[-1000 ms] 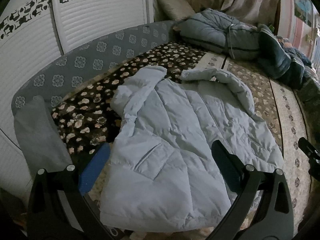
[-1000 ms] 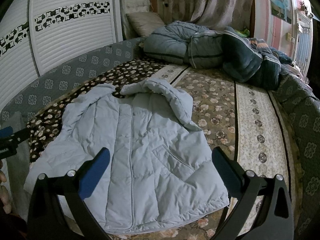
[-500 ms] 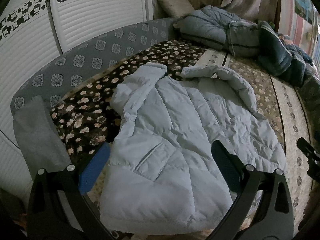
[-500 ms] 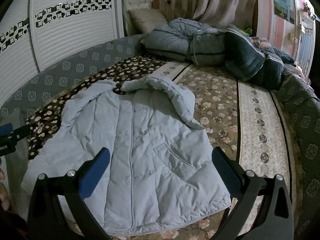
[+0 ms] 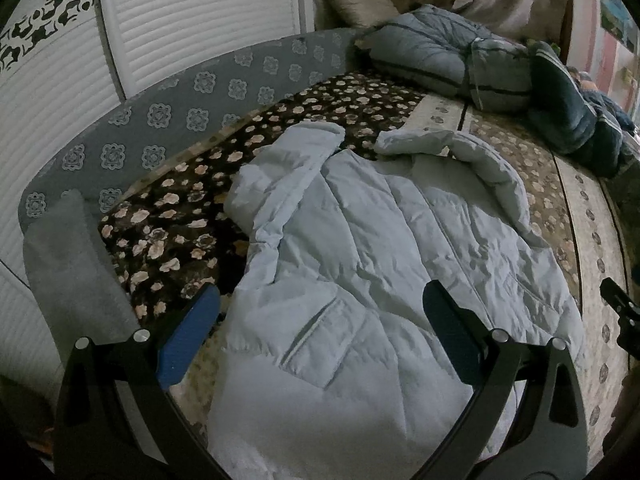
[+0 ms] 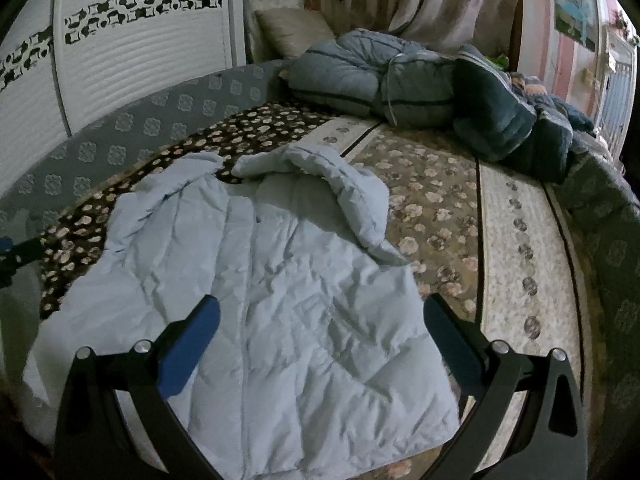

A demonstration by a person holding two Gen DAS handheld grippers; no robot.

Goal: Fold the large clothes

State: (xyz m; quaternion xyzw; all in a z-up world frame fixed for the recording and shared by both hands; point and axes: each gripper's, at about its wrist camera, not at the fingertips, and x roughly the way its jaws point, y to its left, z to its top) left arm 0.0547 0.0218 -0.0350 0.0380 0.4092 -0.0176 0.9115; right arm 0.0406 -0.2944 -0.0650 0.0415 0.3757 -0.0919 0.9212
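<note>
A pale blue quilted puffer jacket (image 5: 380,264) lies spread flat on the bed, hem toward me, both sleeves folded in near the collar. It also shows in the right wrist view (image 6: 272,288). My left gripper (image 5: 320,320) is open and empty, hovering above the jacket's left hem and pocket. My right gripper (image 6: 320,320) is open and empty above the right part of the hem. The right gripper's tip (image 5: 620,312) shows at the right edge of the left wrist view.
The bed has a floral cover (image 6: 436,208) and a grey patterned padded rail (image 5: 168,112) on the left. Rolled grey and dark teal quilts (image 6: 400,80) and a pillow (image 6: 292,32) lie at the far end. White louvred wardrobe doors (image 5: 180,20) stand left.
Both grippers have shifted slightly forward and down toward the jacket. The jacket has not moved. Both stay open.
</note>
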